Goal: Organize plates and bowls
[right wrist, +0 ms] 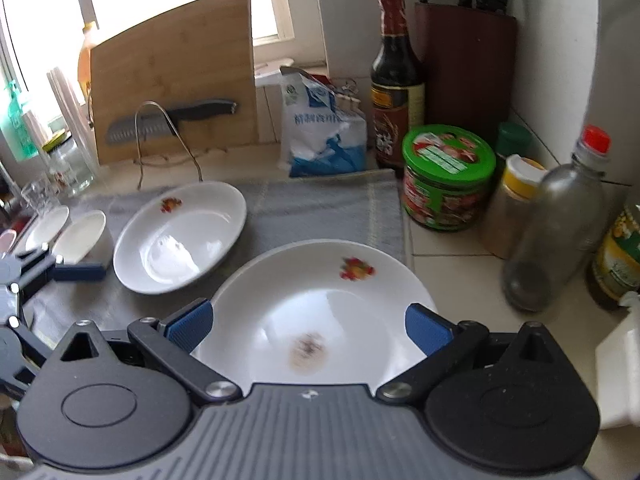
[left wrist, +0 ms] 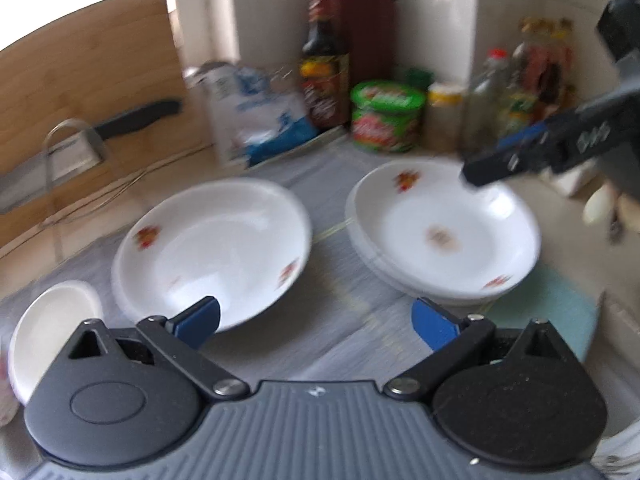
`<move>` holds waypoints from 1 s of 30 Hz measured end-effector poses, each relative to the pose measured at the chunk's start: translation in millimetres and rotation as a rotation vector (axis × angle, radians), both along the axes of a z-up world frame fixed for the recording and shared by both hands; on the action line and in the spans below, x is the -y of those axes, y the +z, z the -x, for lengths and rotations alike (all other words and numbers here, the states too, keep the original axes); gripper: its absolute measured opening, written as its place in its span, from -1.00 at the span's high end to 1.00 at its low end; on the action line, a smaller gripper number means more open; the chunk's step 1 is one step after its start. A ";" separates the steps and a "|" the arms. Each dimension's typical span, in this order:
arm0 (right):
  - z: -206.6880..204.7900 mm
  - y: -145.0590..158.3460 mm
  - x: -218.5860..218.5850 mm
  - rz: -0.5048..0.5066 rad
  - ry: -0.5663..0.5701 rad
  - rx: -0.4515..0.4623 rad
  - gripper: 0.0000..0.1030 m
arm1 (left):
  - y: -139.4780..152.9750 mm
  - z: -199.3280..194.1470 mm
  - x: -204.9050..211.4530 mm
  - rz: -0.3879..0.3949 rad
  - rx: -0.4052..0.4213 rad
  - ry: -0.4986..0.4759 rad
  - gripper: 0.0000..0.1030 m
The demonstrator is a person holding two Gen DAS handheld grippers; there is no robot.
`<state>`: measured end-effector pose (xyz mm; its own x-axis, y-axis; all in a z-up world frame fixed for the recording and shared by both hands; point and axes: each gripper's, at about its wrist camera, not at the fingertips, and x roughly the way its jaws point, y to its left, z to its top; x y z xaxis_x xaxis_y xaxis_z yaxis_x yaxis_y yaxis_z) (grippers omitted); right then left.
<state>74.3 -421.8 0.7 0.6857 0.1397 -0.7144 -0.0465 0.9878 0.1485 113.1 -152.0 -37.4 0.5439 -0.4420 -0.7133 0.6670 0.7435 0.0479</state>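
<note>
A white flowered plate [left wrist: 212, 252] lies on the grey mat [left wrist: 332, 300] to the left. Right of it is a stack of like plates [left wrist: 444, 232], the top one with a brown stain at its centre. My left gripper [left wrist: 316, 322] is open over the mat between them, its left pad at the single plate's near rim. My right gripper [right wrist: 308, 328] is open above the stacked plate [right wrist: 320, 312], holding nothing. In the right wrist view the single plate [right wrist: 180, 236] is farther left, with two small white bowls [right wrist: 82, 240] beyond it. One small bowl [left wrist: 52, 328] shows in the left wrist view.
Behind the mat stand a wooden cutting board [right wrist: 176, 80], a knife [right wrist: 172, 120] on a wire rack, a blue-white bag [right wrist: 320, 132], a dark sauce bottle [right wrist: 396, 84], a green-lidded jar [right wrist: 448, 176] and a knife block [right wrist: 468, 72]. More bottles [right wrist: 560, 220] crowd the right, glass jars [right wrist: 68, 160] the left.
</note>
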 end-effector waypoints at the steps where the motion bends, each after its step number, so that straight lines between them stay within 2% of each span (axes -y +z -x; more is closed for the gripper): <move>1: -1.2 0.2 -4.8 0.003 -0.005 0.000 -1.00 | -4.0 -1.6 -5.3 -0.016 -0.002 0.011 -0.97; 6: -3.8 0.7 -27.6 0.008 -0.041 -0.009 -1.00 | -27.8 -15.2 -23.8 -0.068 -0.058 0.053 -0.96; 11: 4.8 7.9 -50.9 0.061 -0.064 -0.022 -1.00 | -41.6 -25.7 -31.8 -0.019 -0.073 0.085 -0.96; 15: 7.2 12.9 -61.7 0.093 -0.066 -0.041 -1.00 | -50.1 -37.7 -34.1 0.043 -0.090 0.166 -0.97; 17: 4.5 15.7 -65.1 0.121 -0.044 -0.039 -1.00 | -54.9 -42.9 -30.8 0.045 -0.093 0.197 -0.98; 22: -25.3 15.2 -64.3 0.108 0.093 -0.034 -1.00 | -58.0 -45.9 -14.5 0.019 -0.055 0.236 -1.00; 30: -101.9 6.5 -71.5 0.119 0.417 -0.052 -1.00 | -61.3 -40.9 -6.8 0.059 0.004 0.333 -1.00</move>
<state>176.2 -350.3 7.2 0.5506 0.3114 -0.7745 -0.4402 0.8966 0.0475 154.0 -145.1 -98.7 0.6685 -0.2794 -0.6893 0.3865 0.9223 0.0010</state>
